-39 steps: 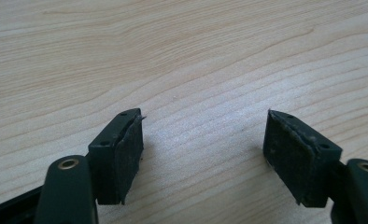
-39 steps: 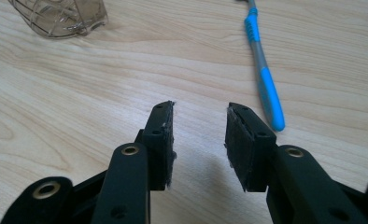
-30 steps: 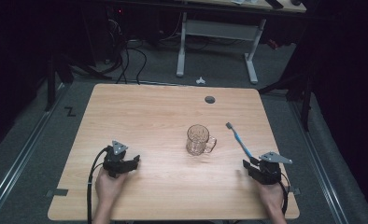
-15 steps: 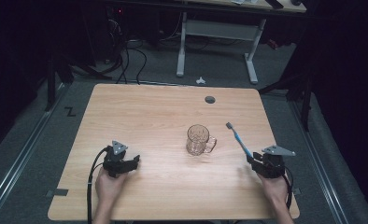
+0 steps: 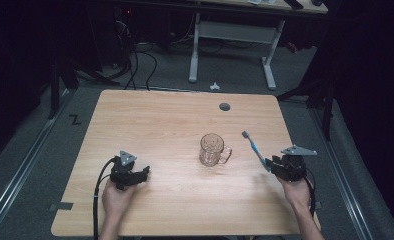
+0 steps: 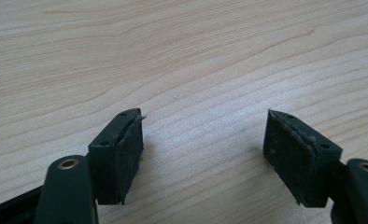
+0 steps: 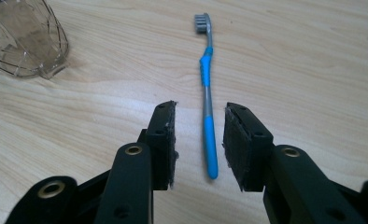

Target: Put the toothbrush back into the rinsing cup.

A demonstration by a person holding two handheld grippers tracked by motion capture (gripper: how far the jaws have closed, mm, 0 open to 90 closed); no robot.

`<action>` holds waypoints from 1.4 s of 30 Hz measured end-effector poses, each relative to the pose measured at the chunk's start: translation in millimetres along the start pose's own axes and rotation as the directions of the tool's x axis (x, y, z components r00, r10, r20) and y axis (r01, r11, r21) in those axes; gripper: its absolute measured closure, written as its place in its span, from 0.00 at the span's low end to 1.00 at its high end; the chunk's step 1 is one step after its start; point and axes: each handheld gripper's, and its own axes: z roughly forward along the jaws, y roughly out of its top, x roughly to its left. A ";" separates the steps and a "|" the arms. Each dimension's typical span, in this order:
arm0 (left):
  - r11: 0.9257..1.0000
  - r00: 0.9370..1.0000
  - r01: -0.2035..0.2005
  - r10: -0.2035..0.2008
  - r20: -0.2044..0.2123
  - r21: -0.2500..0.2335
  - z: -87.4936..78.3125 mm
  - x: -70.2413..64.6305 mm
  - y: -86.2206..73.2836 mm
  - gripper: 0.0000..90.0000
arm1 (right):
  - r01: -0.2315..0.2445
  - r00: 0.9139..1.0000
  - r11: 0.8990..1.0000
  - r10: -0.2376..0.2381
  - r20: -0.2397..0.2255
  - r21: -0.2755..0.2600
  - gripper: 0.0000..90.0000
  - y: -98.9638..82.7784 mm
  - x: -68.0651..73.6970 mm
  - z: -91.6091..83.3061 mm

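Note:
A blue and grey toothbrush [image 5: 255, 148] lies flat on the wooden table [image 5: 160, 125], bristles pointing away from me. My right gripper [image 5: 271, 165] sits at its near end. In the right gripper view the handle of the toothbrush [image 7: 206, 93] runs between the two pads of that gripper [image 7: 200, 135], which stand a little off it on both sides, so it is open. A clear glass mug [image 5: 212, 149] stands left of the brush, and the mug [image 7: 25, 39] shows again at the top left. My left gripper [image 5: 144, 173] rests open on the table, and the left gripper view has bare wood between its pads [image 6: 203, 137].
A dark round grommet [image 5: 225, 106] is set in the table near its far edge. The table's right edge [image 5: 305, 165] runs close to my right hand. Beyond the table are a white desk frame [image 5: 235, 30] and cables on the floor.
My right gripper has moved forward and slightly up along the toothbrush handle. The left gripper, the mug and the toothbrush have stayed where they were.

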 end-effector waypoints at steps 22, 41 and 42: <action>1.000 1.000 -0.009 0.009 -0.008 0.004 0.5 -1.5 0.3 0.32 | 0.014 1.000 0.997 -0.015 0.015 0.080 0.71 32.7 -10.7 11.3; 1.000 1.000 -0.005 0.005 -0.007 0.004 0.5 -1.4 0.4 0.32 | -0.003 0.999 0.970 0.014 -0.043 0.242 0.71 65.1 -24.0 44.9; 1.000 1.000 -0.006 0.006 -0.006 0.004 0.5 -1.3 0.4 0.32 | -0.003 0.999 0.969 0.014 -0.046 0.246 0.71 66.7 -24.7 47.2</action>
